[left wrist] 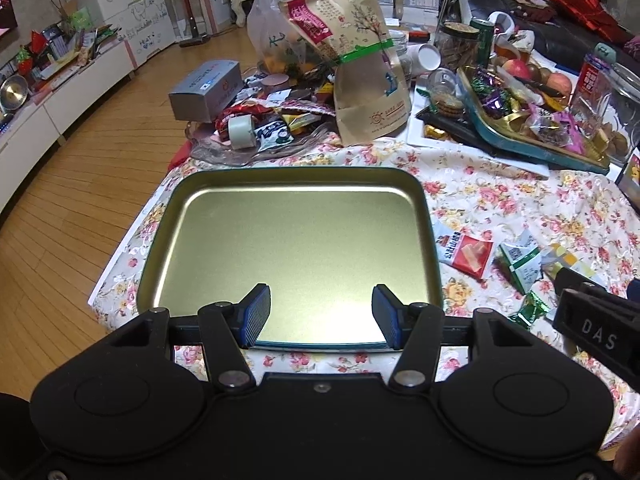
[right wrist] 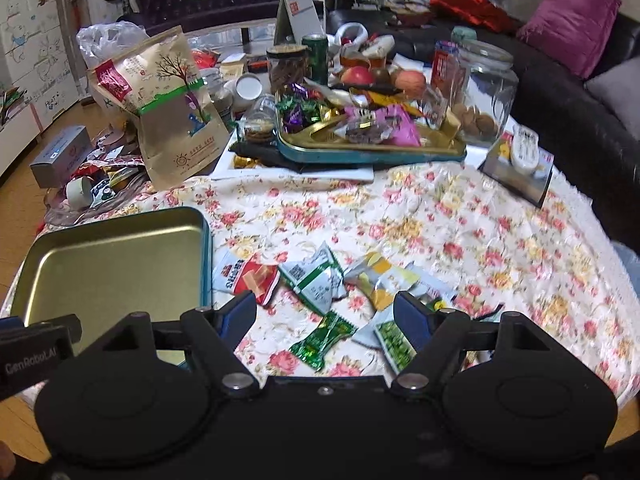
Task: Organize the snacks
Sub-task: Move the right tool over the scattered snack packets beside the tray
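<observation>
Floral cloth [right wrist: 420, 216] is covering the cluttered surface, with a brown bag [left wrist: 360, 60] and a full candy tray [right wrist: 372, 148] sitting at the back. An empty tin tray [left wrist: 160, 240] is lying at the near left edge. The left gripper [left wrist: 320, 314] is hovering over the tin's near rim, jaws standing wide with nothing between them. The right gripper [right wrist: 324, 316] is hanging above loose snack packets [right wrist: 316, 280] lying just right of the tin, jaws spread wide and gripping nothing; a green packet [right wrist: 322, 338] is lying under the gap.
</observation>
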`<state>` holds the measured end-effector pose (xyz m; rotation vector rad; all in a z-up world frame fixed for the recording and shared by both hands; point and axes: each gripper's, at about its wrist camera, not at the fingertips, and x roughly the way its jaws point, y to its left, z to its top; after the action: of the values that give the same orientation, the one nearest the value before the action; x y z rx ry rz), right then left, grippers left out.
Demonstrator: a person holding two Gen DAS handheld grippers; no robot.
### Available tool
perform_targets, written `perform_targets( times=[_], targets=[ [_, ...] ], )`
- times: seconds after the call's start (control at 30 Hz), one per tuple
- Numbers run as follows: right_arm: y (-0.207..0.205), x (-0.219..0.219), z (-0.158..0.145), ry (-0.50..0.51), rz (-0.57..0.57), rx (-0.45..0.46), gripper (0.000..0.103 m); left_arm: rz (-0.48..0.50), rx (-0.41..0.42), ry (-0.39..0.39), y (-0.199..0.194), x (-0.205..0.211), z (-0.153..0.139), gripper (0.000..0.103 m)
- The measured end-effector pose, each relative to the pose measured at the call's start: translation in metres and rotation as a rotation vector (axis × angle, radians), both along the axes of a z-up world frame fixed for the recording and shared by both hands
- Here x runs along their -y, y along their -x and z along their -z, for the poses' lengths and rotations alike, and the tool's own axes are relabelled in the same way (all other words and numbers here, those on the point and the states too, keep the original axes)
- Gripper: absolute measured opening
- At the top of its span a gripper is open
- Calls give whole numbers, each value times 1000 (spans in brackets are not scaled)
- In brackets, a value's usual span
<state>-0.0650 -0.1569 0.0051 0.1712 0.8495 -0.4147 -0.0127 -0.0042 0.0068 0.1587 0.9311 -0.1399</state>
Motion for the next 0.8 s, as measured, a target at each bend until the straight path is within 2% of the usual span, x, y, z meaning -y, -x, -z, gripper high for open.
perform_targets(
  times=[0.13, 0.2, 0.33, 0.47, 0.63, 0.8],
  targets=[
    [3, 2, -1, 31, -18, -2, 79, 30, 33, -17, 6, 7, -3, 61],
    [5, 7, 2, 5, -17, -33, 79, 46, 38, -10, 9, 11, -5, 61],
    [15, 18, 5, -37, -15, -45, 69, 78, 38, 19, 14, 17, -10, 61],
    [31, 28, -8, 35, 20, 36, 67, 112, 71, 62, 20, 25, -21, 61],
    [47, 41, -35, 185, 51, 128, 64, 131, 117, 89, 26, 39, -34, 61],
    [55, 62, -65, 189, 58, 202, 64, 150, 149, 88, 31, 54, -38, 61]
  ],
)
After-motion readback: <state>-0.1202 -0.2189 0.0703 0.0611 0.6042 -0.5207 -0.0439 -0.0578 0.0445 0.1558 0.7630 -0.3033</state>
